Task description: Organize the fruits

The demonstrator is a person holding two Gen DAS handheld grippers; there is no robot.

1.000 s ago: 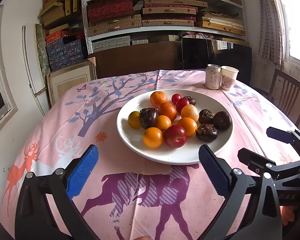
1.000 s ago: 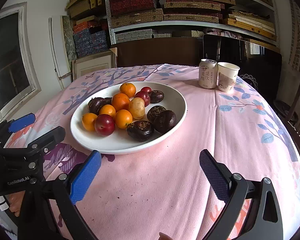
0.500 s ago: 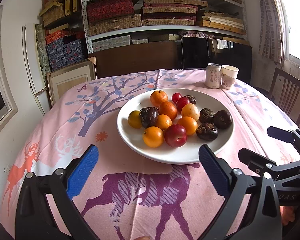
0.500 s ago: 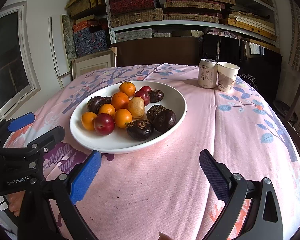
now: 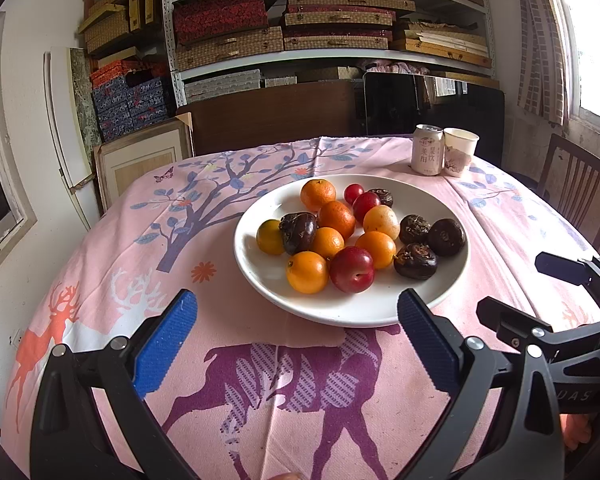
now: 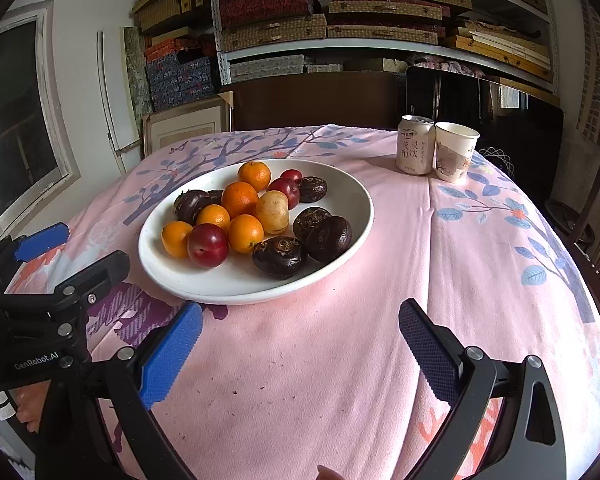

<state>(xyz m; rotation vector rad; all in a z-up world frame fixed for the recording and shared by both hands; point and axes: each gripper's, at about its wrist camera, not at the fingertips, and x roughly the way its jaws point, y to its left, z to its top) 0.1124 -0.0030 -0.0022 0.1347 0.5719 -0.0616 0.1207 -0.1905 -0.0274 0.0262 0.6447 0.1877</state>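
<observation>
A white plate (image 5: 260, 276) (image 6: 360, 200) sits mid-table with a mixed pile of fruit: several oranges (image 5: 307, 272) (image 6: 245, 233), red plums (image 5: 352, 269) (image 6: 207, 245), a yellow fruit (image 5: 381, 222) (image 6: 273, 212) and dark brown wrinkled fruits (image 5: 415, 261) (image 6: 279, 257). My left gripper (image 5: 296, 320) is open and empty, just in front of the plate's near rim. My right gripper (image 6: 300, 332) is open and empty, in front of the plate's right side. Each gripper shows at the edge of the other's view.
A drink can (image 5: 427, 155) (image 6: 415, 145) and a paper cup (image 5: 459, 151) (image 6: 455, 151) stand at the far right of the pink tablecloth (image 6: 460, 264). A wooden chair (image 5: 580, 196) is at the right. Shelves of boxes (image 5: 284, 20) fill the back wall.
Both grippers have drifted very slightly; the plate sits a touch higher and further left in the views. Jaws stay open, fruit has not moved.
</observation>
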